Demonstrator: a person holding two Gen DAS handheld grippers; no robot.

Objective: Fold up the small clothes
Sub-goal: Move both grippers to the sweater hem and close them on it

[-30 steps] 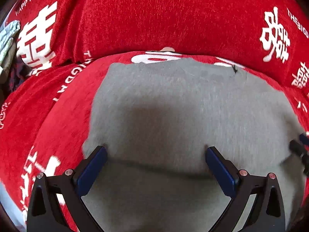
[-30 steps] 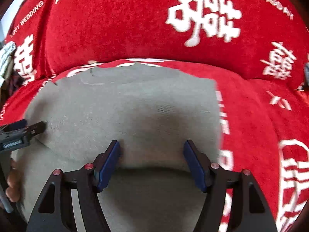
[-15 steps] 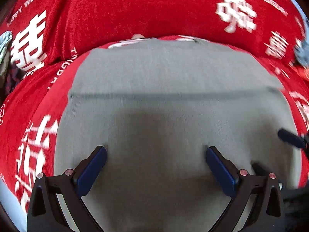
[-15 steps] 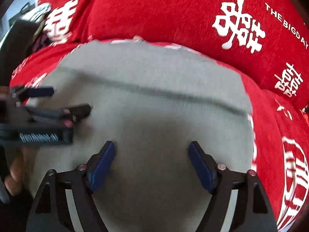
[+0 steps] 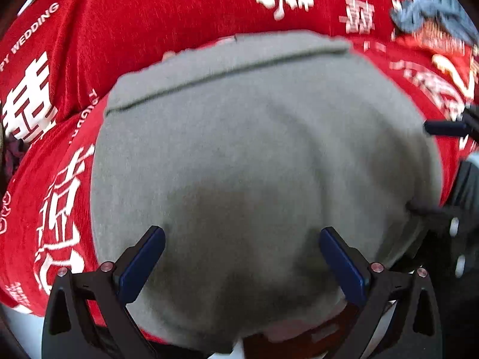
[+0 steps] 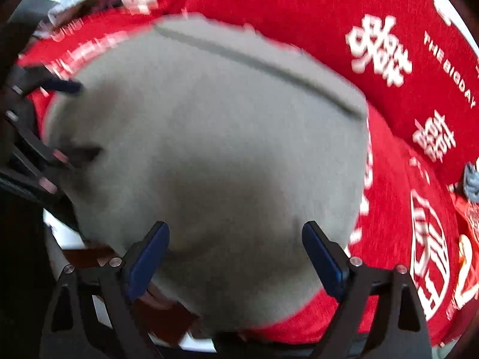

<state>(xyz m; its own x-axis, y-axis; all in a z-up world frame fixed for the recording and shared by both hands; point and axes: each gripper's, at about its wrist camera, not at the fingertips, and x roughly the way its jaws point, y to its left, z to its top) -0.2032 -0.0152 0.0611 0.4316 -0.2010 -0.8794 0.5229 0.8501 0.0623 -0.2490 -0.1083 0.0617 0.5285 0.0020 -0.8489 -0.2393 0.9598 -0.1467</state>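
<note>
A: What is the cloth like?
B: One grey knit garment, soft and matte, lies folded on a red plush cover printed with white characters; a straight folded edge crosses its far side.
A: And the grippers?
B: Two. The left gripper has its two blue-padded fingers spread apart over the grey fabric, gripping nothing. The right gripper is likewise spread wide above the same garment.
A: Anything else?
B: A crumpled blue-grey cloth far right.

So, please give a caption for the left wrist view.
Open left gripper over a folded grey garment on a red printed cover.
</note>
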